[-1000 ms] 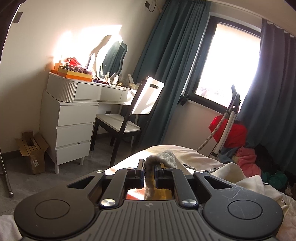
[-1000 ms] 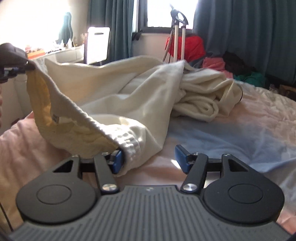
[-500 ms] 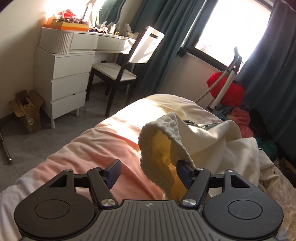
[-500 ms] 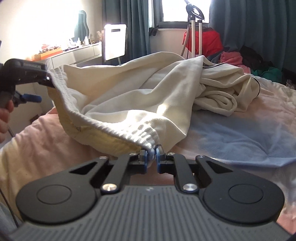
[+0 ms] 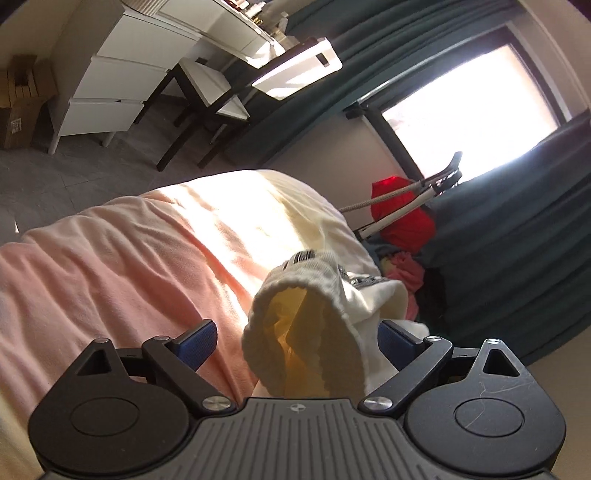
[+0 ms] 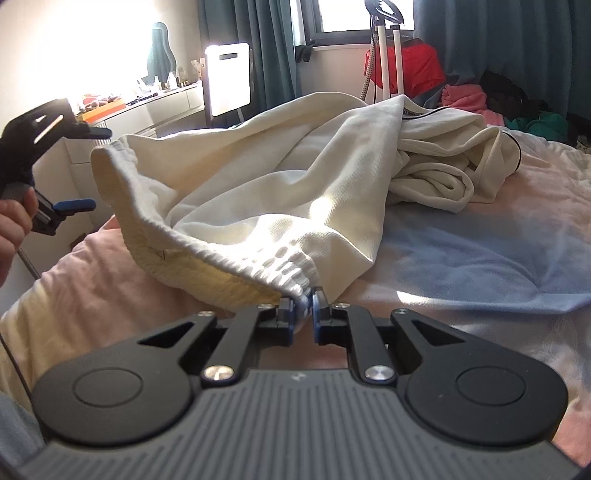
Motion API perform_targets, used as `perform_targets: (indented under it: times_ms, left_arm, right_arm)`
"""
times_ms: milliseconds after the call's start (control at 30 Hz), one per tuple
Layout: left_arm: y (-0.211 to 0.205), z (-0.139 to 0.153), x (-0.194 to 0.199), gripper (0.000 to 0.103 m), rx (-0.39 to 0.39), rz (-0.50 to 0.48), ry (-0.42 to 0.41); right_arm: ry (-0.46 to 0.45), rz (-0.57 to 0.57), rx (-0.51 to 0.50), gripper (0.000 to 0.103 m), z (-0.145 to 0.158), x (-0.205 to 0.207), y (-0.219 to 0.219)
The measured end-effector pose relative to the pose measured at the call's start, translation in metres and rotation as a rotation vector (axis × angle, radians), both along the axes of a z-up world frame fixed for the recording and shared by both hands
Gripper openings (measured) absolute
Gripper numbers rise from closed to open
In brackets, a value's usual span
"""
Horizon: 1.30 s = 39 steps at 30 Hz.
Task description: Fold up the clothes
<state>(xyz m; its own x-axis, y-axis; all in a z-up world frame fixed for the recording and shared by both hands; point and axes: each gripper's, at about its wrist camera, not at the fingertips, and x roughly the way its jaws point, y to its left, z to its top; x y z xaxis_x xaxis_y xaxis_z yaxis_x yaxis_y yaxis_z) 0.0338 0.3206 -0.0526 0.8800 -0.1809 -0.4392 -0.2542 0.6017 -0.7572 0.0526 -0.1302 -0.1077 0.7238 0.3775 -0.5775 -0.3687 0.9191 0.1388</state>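
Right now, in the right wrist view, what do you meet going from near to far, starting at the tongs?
Right tongs shut on the ribbed waistband → cream garment spread up the bed → its bunched end → red bag by the steamer pole → window.

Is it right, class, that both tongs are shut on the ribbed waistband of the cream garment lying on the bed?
Not quite. Only the right tongs are shut on the ribbed waistband of the cream garment. The left tongs stand open around it, gripping nothing; both wrist views show this. The garment does lie on the bed.
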Motion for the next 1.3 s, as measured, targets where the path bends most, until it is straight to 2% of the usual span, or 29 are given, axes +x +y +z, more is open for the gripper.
perform_targets:
  times_ms: [67, 133, 267, 367, 433, 500, 533, 567, 633, 667, 733, 833, 1000, 1100, 1200, 1300]
  left_arm:
    - [0.006, 0.002, -0.009, 0.097, -0.023, 0.014, -0.045]
    - [0.008, 0.002, -0.009, 0.102, -0.022, 0.020, -0.055]
    - [0.000, -0.010, 0.010, 0.101, 0.020, -0.033, 0.009]
    - [-0.019, -0.021, 0.028, 0.097, 0.102, -0.066, 0.054]
    - [-0.027, -0.024, 0.042, 0.086, 0.164, -0.084, 0.090]
    - [-0.029, -0.025, 0.053, 0.074, 0.176, -0.086, 0.094]
    - [-0.029, -0.026, 0.058, 0.062, 0.170, -0.081, 0.097]
    - [-0.028, -0.026, 0.062, 0.055, 0.168, -0.067, 0.111]
    - [-0.025, -0.024, 0.071, 0.021, 0.176, -0.042, 0.137]
    - [-0.022, -0.020, 0.075, 0.017, 0.199, -0.037, 0.147]
    - [-0.014, -0.005, 0.081, 0.015, 0.272, -0.023, 0.130]
    - [0.007, 0.032, 0.097, 0.014, 0.403, 0.007, 0.087]
    - [0.057, 0.087, 0.141, 0.014, 0.562, 0.149, 0.089]
    - [0.077, 0.086, 0.177, 0.014, 0.633, 0.173, 0.153]
    - [0.084, 0.065, 0.199, 0.015, 0.644, 0.146, 0.181]
    - [0.086, 0.045, 0.203, 0.019, 0.638, 0.123, 0.192]
  right_arm:
    - [0.013, -0.005, 0.006, 0.012, -0.002, 0.001, 0.001]
    - [0.009, 0.001, 0.004, 0.012, -0.003, 0.001, 0.002]
    - [0.001, 0.011, -0.011, 0.013, -0.006, -0.001, 0.003]
    - [0.003, 0.018, -0.010, 0.013, -0.009, -0.001, 0.004]
    - [0.004, 0.025, -0.004, 0.013, -0.010, -0.002, 0.005]
    - [0.003, 0.035, 0.018, 0.013, -0.008, -0.006, 0.010]
    - [0.003, 0.040, 0.029, 0.013, -0.008, -0.007, 0.013]
    - [0.002, 0.046, 0.040, 0.013, -0.007, -0.009, 0.015]
    - [0.001, 0.056, 0.062, 0.013, -0.005, -0.013, 0.020]
    - [0.001, 0.061, 0.073, 0.013, -0.004, -0.015, 0.023]
    - [0.001, 0.082, 0.100, 0.013, -0.001, -0.016, 0.033]
    - [-0.015, 0.137, 0.154, 0.013, 0.010, -0.016, 0.062]
    - [-0.063, 0.243, 0.265, 0.013, 0.029, -0.001, 0.137]
    - [-0.053, 0.284, 0.314, 0.014, 0.028, 0.020, 0.180]
    - [0.002, 0.270, 0.310, 0.014, 0.006, 0.040, 0.204]
    - [0.038, 0.274, 0.303, 0.015, -0.012, 0.045, 0.213]
